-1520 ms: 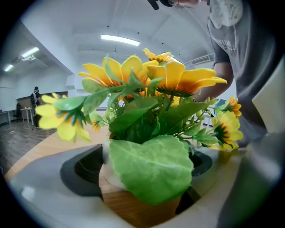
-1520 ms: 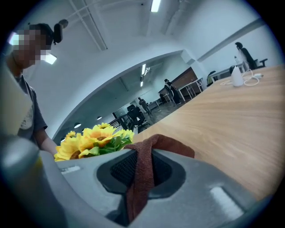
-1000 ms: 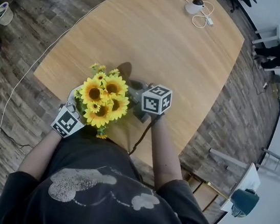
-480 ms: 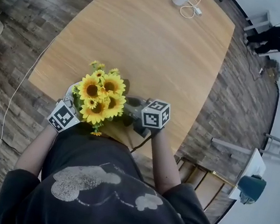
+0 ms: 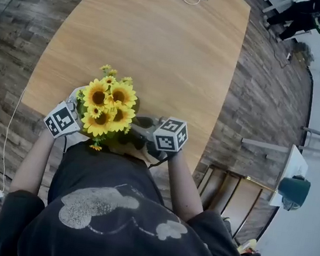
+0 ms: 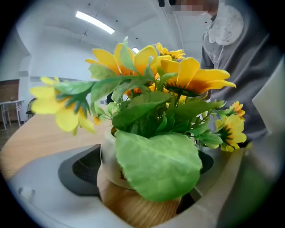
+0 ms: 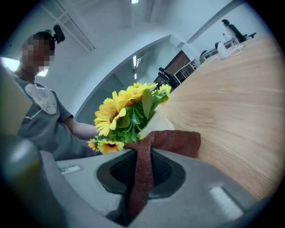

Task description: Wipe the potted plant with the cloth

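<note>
The left gripper point(image 5: 74, 113) is clamping the potted plant of yellow sunflowers in its white-rimmed wooden pot point(image 6: 109, 168) at the near edge of the long wooden table point(image 5: 159, 47). The right gripper point(image 7: 141, 180) is pinching a brown knitted cloth point(image 7: 174, 142), holding it right beside the pot.

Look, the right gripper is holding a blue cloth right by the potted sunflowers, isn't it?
Not blue. The cloth pinched in the jaws of the right gripper is reddish-brown, as the right gripper view shows. The rest holds: it is right by the potted sunflowers.
</note>
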Demonstrator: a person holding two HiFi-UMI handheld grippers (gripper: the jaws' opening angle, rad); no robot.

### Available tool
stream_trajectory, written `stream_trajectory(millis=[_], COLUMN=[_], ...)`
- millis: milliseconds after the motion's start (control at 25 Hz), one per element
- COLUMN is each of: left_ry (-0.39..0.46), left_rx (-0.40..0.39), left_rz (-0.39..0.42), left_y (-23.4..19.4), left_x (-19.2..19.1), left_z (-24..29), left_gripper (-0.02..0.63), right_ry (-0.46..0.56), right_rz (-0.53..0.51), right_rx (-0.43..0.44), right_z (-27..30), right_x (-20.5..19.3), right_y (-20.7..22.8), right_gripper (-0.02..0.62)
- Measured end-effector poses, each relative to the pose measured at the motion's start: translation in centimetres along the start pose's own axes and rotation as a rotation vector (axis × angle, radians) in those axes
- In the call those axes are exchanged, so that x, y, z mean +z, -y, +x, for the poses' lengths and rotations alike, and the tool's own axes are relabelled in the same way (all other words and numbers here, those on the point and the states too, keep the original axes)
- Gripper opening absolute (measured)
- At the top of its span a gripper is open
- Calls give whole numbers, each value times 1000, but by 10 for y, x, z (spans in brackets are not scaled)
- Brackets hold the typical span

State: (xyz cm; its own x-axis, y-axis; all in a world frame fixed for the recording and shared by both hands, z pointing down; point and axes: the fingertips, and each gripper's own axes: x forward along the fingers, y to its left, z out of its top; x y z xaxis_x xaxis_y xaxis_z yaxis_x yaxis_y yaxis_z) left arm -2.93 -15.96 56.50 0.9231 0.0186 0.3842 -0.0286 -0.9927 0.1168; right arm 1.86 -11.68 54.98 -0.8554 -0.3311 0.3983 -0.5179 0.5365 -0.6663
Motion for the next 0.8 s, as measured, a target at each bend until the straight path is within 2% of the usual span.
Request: stream_trajectory(millis=[80, 160, 320, 480, 800], left_ry=[-3, 2, 36, 50, 41], left_rx=[10, 53, 231, 417, 633], left_rz=[-9, -23, -107, -199, -304], left_y=[1, 0, -4, 8, 56], left_x=[-2, -4, -1, -5, -20], left_z=[-3, -8, -22, -34, -22], left_gripper=[583, 586, 600, 615, 618], right_ry=[33, 69, 149, 208, 233], right_rz=[4, 4, 3, 4, -45], right_rx=[-23, -45, -78, -73, -7], right_z=[-9, -20, -45, -69, -110], right_x=[3, 6, 17, 26, 35], right_y=[2, 6, 18, 26, 31], right_gripper=[43, 43, 43, 43, 43])
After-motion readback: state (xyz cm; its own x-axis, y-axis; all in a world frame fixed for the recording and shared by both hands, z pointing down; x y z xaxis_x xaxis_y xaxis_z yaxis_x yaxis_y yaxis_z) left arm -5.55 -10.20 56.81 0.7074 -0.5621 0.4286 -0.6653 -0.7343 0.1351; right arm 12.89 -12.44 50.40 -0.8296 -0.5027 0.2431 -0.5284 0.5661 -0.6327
